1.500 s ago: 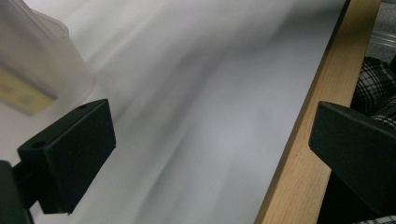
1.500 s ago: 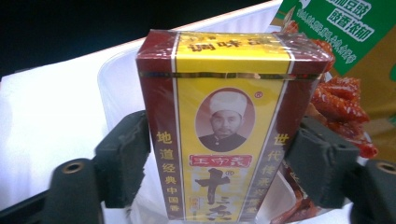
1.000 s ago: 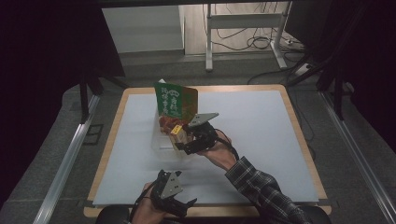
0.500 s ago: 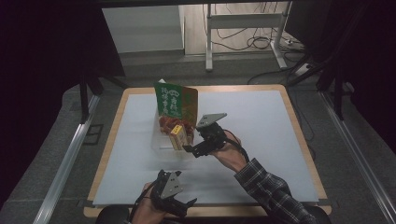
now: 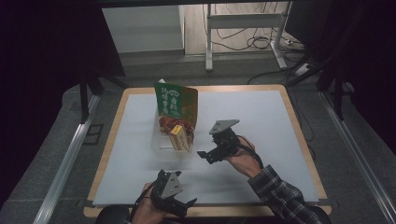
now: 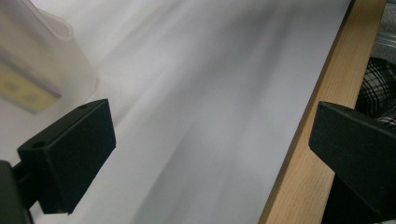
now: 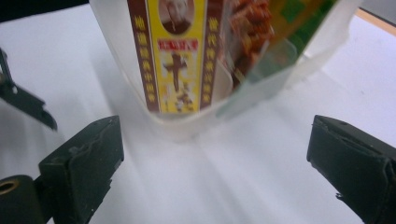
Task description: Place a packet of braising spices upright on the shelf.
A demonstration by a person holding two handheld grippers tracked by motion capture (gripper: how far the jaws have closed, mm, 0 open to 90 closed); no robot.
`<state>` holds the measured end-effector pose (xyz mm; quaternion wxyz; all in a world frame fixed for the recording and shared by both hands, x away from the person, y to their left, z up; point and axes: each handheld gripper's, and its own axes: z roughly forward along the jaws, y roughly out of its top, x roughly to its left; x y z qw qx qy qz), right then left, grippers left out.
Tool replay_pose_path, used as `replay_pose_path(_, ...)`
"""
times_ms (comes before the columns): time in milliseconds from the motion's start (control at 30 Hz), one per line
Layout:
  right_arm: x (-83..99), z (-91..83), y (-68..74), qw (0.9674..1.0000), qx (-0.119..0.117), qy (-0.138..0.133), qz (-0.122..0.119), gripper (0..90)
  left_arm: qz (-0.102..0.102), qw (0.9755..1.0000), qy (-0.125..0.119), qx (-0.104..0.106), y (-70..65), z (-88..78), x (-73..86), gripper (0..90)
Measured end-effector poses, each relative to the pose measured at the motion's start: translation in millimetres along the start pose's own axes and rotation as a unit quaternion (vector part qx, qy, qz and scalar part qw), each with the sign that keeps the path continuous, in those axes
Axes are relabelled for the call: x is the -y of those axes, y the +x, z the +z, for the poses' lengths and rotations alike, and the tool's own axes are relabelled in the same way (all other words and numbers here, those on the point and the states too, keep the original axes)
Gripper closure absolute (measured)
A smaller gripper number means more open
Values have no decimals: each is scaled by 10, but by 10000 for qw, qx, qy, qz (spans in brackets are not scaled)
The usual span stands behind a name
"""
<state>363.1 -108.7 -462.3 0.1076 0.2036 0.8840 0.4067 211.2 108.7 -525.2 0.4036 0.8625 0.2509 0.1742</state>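
Backing off from the clear plastic container (image 5: 172,140), the right hand-held gripper (image 5: 204,156) now sits apart from it toward the near right, where a second ago it was up against the yellow box; its jaws have just been opening, and nothing lies between them.

Largest first: the table (image 5: 261,121), a white sheet in a wooden frame, carries everything near its middle. On it stands the container, open at the top, which keeps tall, thin packets upright that would otherwise topple. At its far side rises the green snack bag (image 5: 175,100), leaning a little and showing red contents lower down. In front of the bag, at the container's near right corner, stands the yellow box (image 5: 180,138), upright with its printed face outward; in the right gripper view it shows as the yellow box (image 7: 175,56) pressed against the translucent wall, its foot down inside. My reading is that it was slotted there so the wall and the bag hold it between them.

The right hand-held gripper points at the container with jaws spread wide and empty, touching nothing. The left hand-held gripper (image 5: 180,205) rests at the near edge of the table, well apart from the container; its own view shows both jaws wide with bare table between them.
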Motion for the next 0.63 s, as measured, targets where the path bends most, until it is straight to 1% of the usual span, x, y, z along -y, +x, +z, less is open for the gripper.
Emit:
replay_pose_path(133,124,-74,-34,10000,90,35,13,33,-23,10000,9,3,-1,4,3,6)
replay_pose_path(267,250,-147,-60,9999,144,16,-5,32,-29,10000,6,-2,-2,9,3,6)
replay_pose_path(333,314,-179,-68,9999,151,14,-9,32,5,10000,34,-8,1,7,2,6)
replay_pose_path(433,404,-226,-79,9997,211,57,-70,32,-14,10000,16,-9,-3,8,3,6)
replay_pose_path(567,505,-257,-124,9996,255,120,64,31,-12,10000,21,-21,-2,8,2,6)
replay_pose_path(633,532,-257,-156,9995,266,117,117,30,-54,10000,3,2,0,11,-1,6)
